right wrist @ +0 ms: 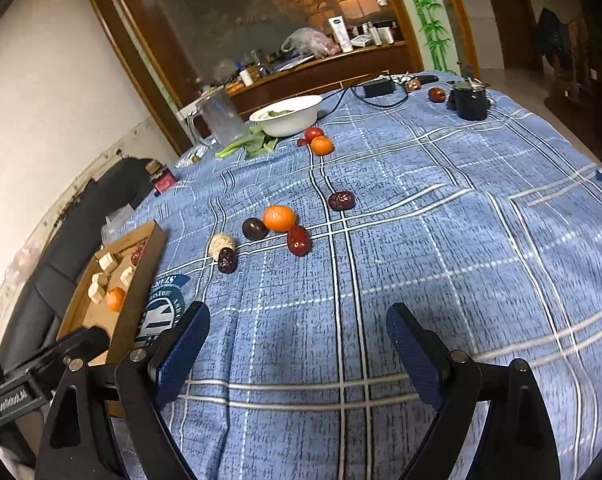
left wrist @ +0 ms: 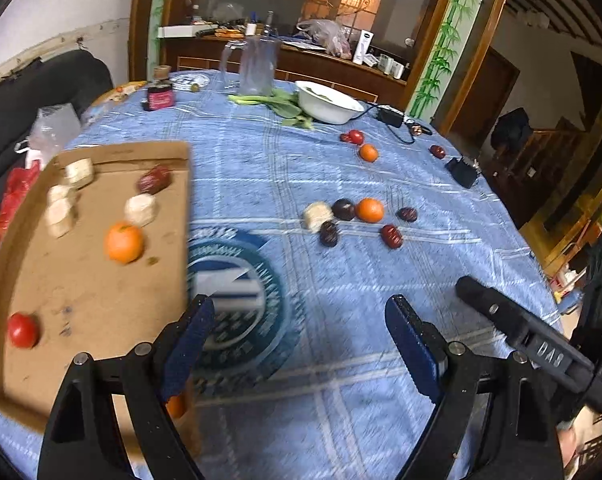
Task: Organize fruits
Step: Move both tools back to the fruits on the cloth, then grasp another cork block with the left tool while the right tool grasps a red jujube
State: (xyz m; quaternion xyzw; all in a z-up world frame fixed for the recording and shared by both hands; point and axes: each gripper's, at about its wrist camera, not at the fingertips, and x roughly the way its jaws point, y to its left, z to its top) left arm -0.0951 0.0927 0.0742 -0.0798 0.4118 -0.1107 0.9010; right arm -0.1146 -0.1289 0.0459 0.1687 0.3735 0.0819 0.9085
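A cardboard tray lies at the table's left and holds an orange, a red tomato, a dark red date and several pale cubes. On the blue cloth lies a cluster: an orange, a pale piece and several dark red dates. Farther off lie another orange and a red fruit. My left gripper is open and empty beside the tray. My right gripper is open and empty above the cloth.
A white bowl, greens, a clear jug and a small jar stand at the far side. A black adapter with cable and a black object lie at the right.
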